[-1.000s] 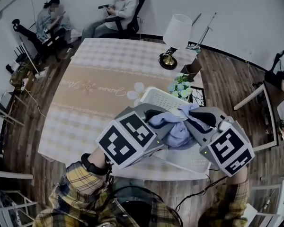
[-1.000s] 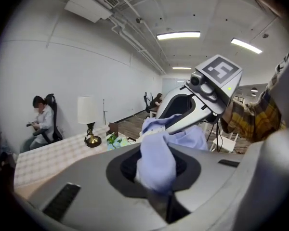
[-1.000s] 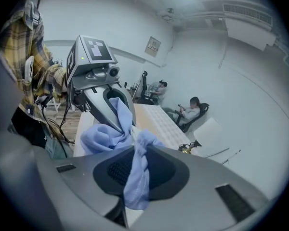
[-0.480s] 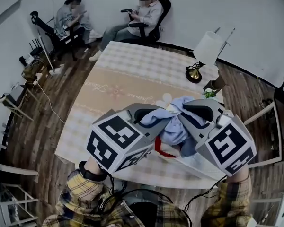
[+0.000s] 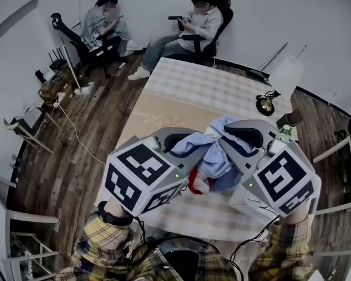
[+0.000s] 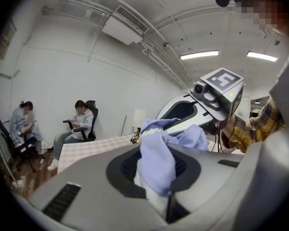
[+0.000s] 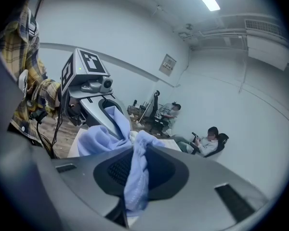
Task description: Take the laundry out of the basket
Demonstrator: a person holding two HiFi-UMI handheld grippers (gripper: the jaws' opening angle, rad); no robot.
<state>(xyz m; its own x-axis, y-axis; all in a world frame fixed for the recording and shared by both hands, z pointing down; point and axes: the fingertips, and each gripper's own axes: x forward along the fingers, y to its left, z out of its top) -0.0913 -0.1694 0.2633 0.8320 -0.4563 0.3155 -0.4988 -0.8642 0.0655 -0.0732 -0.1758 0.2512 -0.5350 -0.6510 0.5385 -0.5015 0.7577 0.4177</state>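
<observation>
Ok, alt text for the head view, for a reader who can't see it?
The left gripper and right gripper are each shut on one light blue garment, held bunched between them above a cloth-covered table. A white basket shows beneath the right gripper, a lamp stands at the table's far end, and two people sit by the wall.

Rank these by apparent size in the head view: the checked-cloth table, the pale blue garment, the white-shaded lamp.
1. Checked-cloth table, largest.
2. Pale blue fabric garment; held close to the camera, so it looks inflated.
3. White-shaded brass-based lamp, smallest, farther away.
</observation>
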